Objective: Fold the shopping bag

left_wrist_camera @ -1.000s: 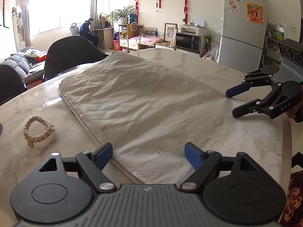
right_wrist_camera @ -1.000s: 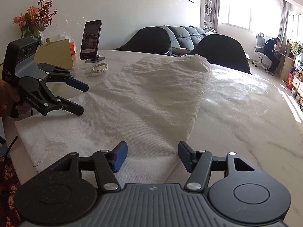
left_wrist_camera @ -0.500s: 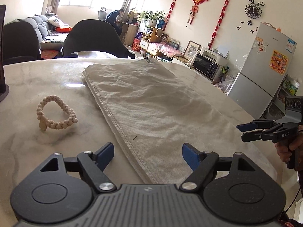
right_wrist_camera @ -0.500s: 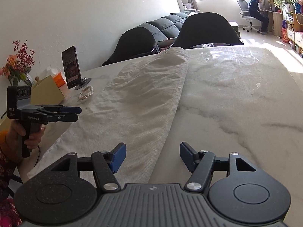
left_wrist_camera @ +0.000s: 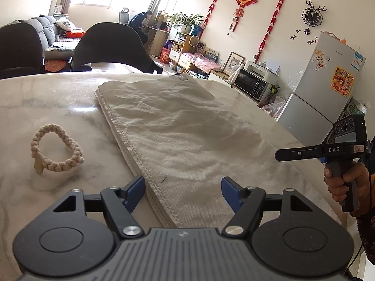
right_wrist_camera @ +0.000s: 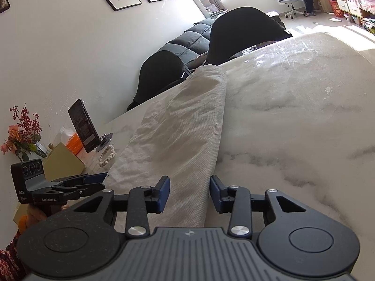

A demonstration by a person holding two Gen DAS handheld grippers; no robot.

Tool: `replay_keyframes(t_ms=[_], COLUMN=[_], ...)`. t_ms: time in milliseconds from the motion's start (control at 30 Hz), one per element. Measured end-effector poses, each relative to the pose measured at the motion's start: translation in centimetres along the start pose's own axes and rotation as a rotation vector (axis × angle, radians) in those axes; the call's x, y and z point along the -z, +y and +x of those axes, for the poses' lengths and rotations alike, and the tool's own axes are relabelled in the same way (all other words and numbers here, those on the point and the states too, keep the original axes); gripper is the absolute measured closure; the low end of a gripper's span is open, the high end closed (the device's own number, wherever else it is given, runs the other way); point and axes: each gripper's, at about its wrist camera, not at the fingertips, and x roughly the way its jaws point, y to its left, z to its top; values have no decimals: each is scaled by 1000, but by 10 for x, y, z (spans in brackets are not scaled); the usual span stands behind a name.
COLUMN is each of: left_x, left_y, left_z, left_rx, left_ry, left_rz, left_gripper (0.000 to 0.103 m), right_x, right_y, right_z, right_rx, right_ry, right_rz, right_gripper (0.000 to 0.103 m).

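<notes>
Bag (left_wrist_camera: 182, 135) is lying flat on the marble counter (left_wrist_camera: 46, 107), already narrowed to a long strip w/ stitched layered edge on one side, rounded fold on the other. Left gripper (left_wrist_camera: 182, 192) is sitting at the near end, fingers wide but closing, stitched corner between them, pads not yet touching. Right gripper (right_wrist_camera: 189, 193) is straddling the folded edge at the near end, fingers closing fast, cloth between them, small gaps still showing at both pads.

Judgement: both are lining up near-end corner grips for the next fold. To do it well: catch all layers at the stitched edge, not just the top ply; pinch both corners evenly; lift together so the strip isn't skewing. Braided ring (left_wrist_camera: 56, 152) is lying beside the bag, clear of the fold path.
</notes>
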Motion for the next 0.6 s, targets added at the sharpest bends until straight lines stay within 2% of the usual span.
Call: replay_keyframes(t_ms=[33,133,367,467,600], left_x=[0,0,1,-2,-9], left_y=[-1,-4,-11,-7,-5], left_z=[1,6,12,9,1], left_rx=[2,10,-3,-22,-27], left_ry=[1,3,8,1,-47], left_rz=[1,11,49,22,-14], left_gripper=[31,31,32,32,37], right_x=[0,1,0,-1,-5], right_y=[-1,-4,-7,-4,4], right_z=[0,-2,-12,-17,-21], right_rx=[6,23,70,78,84], right_ry=[-1,-8,-23,-30,-41], right_rz=[3,18,22,16,-16], right_gripper=[79,84,86,86,86])
